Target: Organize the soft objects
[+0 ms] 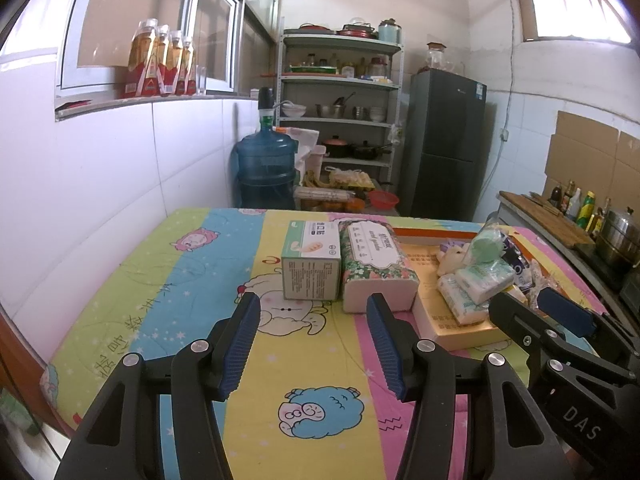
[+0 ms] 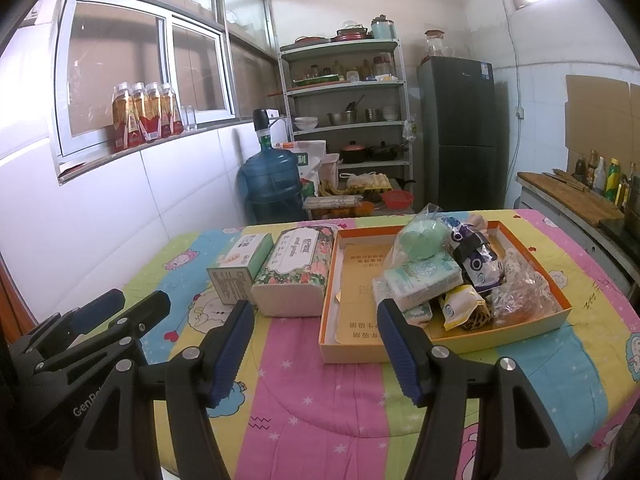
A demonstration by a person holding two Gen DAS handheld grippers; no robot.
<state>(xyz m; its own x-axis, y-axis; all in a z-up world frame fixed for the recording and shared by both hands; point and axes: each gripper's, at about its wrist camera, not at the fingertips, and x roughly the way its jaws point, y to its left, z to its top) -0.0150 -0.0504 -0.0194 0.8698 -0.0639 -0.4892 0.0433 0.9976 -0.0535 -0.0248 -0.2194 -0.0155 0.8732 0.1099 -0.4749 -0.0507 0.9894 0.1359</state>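
Observation:
An orange-rimmed shallow box (image 2: 532, 256) (image 1: 448, 330) sits on the quilted table and holds a pile of soft packs: tissue packs (image 2: 424, 280) (image 1: 480, 286), a green round item in a bag (image 2: 422, 238) (image 1: 486, 246), a purple-patterned pack (image 2: 478, 262) and a yellow pouch (image 2: 460, 306). Left of the box lie a floral tissue pack (image 2: 298, 276) (image 1: 376, 264) and a green carton (image 2: 240, 264) (image 1: 312, 260). My left gripper (image 1: 314, 338) is open and empty, short of the carton. My right gripper (image 2: 316, 344) is open and empty, in front of the box.
The table wears a colourful cartoon quilt (image 2: 320, 400). A tiled wall (image 1: 100, 184) runs along the left. Behind the table stand a water jug (image 2: 274, 184), a shelf rack (image 2: 348, 112) and a fridge (image 2: 460, 132). A counter with bottles (image 2: 600, 184) is at the right.

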